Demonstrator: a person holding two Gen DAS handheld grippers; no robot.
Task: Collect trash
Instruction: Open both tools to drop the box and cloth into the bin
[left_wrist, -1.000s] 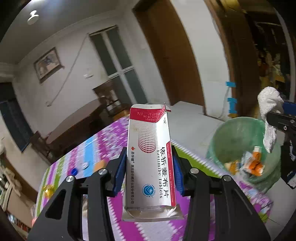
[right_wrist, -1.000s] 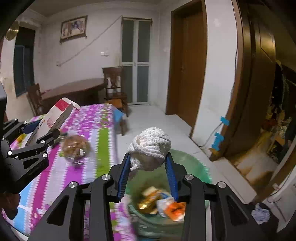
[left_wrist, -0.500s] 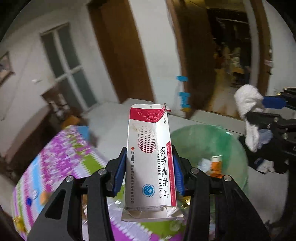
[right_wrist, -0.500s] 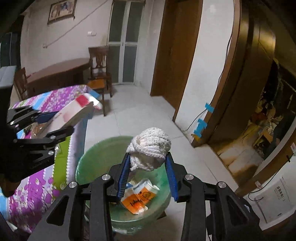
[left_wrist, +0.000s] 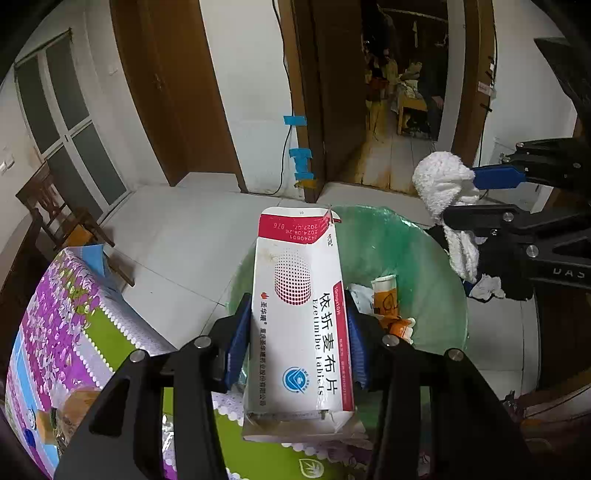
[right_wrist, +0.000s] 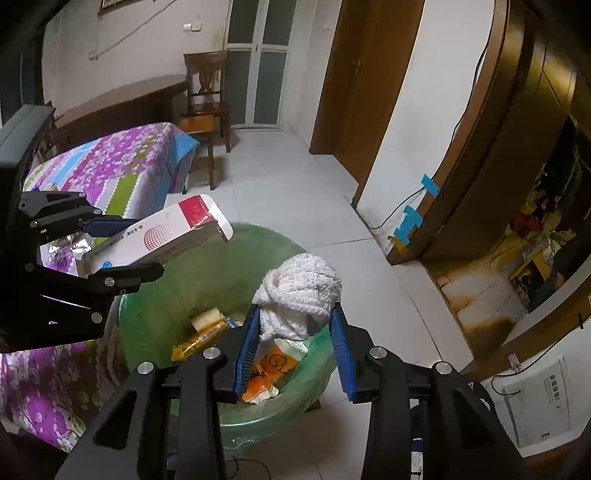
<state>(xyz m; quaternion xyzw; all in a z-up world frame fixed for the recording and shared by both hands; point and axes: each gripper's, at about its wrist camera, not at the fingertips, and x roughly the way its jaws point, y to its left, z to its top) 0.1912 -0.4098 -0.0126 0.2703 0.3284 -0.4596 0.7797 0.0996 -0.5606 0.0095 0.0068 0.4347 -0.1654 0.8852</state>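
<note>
The left gripper (left_wrist: 297, 343) is clamped on a flattened white medicine box (left_wrist: 299, 325), its blue pads pressing the box's two long edges. The box is a slim carton with a red band across its far end, a red strip down one side, a red dotted circle, black Chinese characters, the words "Ezetimibe tablets" and a small blue logo near the gripper. Its long axis runs straight ahead along the fingers, with the red end pointing away from the gripper. In the right wrist view the same medicine box (right_wrist: 155, 236) slants upward, its red end reaching out over the near rim of a green trash bin (right_wrist: 207, 258).

The right gripper (right_wrist: 295, 332) is closed on a bundled white knitted cloth (right_wrist: 299, 291), a soft rounded lump bulging above the blue pads, with a loose end hanging below them. In the left wrist view the cloth (left_wrist: 441, 184) sits at the tip of the right gripper (left_wrist: 476, 195), and its tail droops down toward the bin.

The trash bin (left_wrist: 432, 266) lies just below and ahead of both grippers. Inside it are yellow and orange wrappers (right_wrist: 199, 332). Behind the left gripper is a surface with a purple, green and blue floral cloth (right_wrist: 122, 162).
</note>
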